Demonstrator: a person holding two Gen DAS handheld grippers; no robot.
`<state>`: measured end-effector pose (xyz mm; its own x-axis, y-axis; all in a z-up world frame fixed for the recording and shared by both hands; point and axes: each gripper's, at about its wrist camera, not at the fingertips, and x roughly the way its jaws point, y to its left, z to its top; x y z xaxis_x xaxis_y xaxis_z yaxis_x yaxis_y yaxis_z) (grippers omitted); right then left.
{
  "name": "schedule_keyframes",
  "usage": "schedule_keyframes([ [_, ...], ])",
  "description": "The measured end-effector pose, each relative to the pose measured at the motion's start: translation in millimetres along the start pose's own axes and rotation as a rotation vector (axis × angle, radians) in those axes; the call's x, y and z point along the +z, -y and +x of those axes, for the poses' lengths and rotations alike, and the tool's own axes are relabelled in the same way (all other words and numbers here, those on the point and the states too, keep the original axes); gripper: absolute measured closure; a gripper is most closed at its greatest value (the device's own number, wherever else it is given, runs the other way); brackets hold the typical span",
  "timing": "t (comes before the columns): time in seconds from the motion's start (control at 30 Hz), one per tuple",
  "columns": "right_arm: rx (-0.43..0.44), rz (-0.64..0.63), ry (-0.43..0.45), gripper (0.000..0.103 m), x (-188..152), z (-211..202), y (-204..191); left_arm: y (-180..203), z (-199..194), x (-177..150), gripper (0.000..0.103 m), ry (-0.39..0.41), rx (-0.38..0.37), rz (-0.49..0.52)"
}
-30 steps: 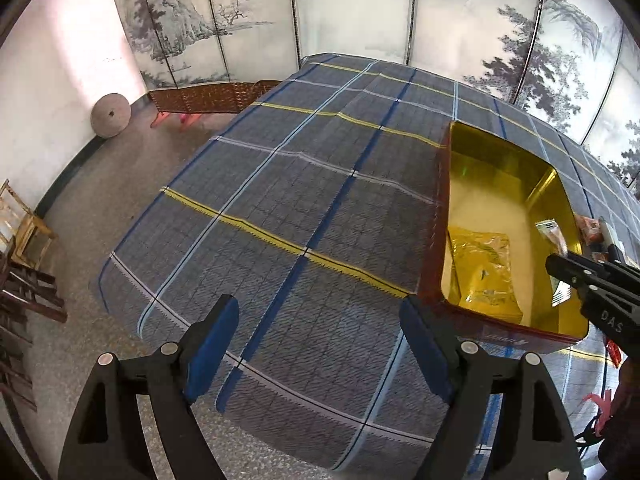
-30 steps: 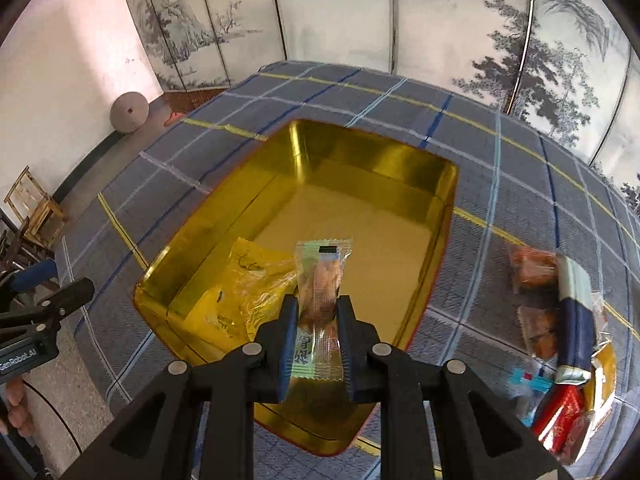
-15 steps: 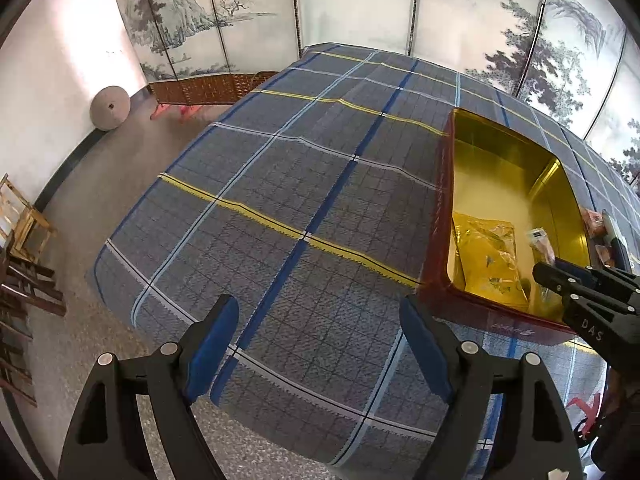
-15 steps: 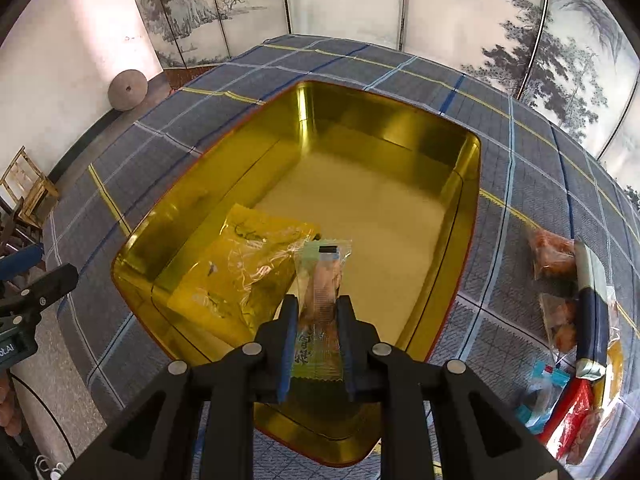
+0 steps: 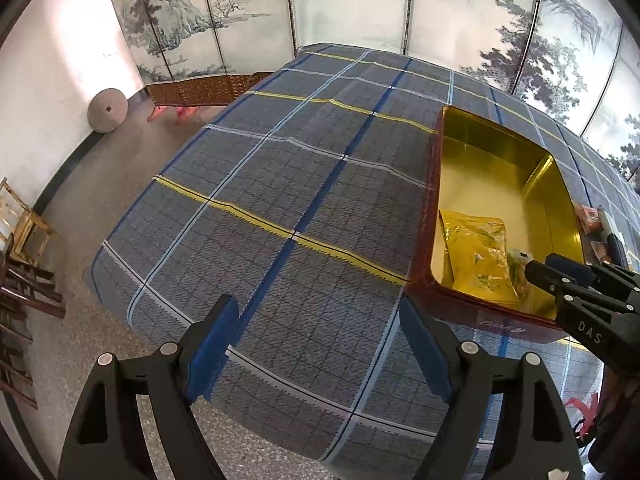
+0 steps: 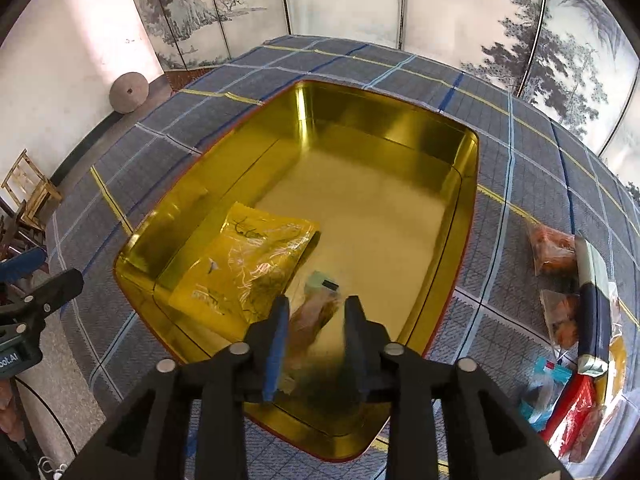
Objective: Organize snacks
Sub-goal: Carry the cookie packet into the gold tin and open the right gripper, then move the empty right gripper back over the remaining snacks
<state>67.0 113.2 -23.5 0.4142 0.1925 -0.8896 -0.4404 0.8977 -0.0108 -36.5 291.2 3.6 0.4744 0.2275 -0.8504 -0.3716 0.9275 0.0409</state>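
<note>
Judging by its crinkled clear film, the small snack packet (image 6: 318, 307) is light, soft and slippery, so you want to pinch it by a sealed end or flat across its middle, gently enough not to crush what is inside. It sits blurred between the parted fingers of your right gripper (image 6: 316, 322), low inside the gold tin (image 6: 466, 216) near its front wall, just beside the yellow packet (image 6: 248, 264) lying on the tin's floor; whether the fingers touch it is unclear. Your left gripper (image 5: 316, 344) hangs wide open and empty over the plaid surface (image 5: 280, 184), left of the tin. More wrapped snacks (image 6: 576, 320) lie in a loose pile right of the tin.
</note>
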Motion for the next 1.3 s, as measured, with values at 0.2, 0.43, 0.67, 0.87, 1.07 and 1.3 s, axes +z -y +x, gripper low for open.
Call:
schedule_keyframes([
  [0.2,0.018,-0.003,0.039,0.068,-3.2,-18.4,1.9,8.6,-8.8,2.2,0.023,0.021,-0.004,0.014],
  [0.43,0.022,0.034,0.078,0.068,-16.2,-47.3,29.2,32.2,-18.2,3.0,0.023,0.040,-0.032,0.059],
  [0.67,-0.054,0.134,0.087,0.068,-42.9,-73.2,96.6,73.6,-23.6,2.8,0.023,0.045,-0.084,0.134],
  [0.87,-0.154,0.200,0.067,0.068,-77.2,-86.5,158.9,110.6,-27.1,-1.3,0.023,0.045,-0.121,0.207],
  [1.07,-0.188,0.248,0.045,0.068,-109.5,-94.4,204.2,147.0,-29.4,-7.1,0.023,0.038,-0.154,0.280],
  [1.3,-0.147,0.259,0.035,0.068,-128.6,-88.2,226.8,188.7,-31.3,-14.9,0.023,0.011,-0.208,0.347],
])
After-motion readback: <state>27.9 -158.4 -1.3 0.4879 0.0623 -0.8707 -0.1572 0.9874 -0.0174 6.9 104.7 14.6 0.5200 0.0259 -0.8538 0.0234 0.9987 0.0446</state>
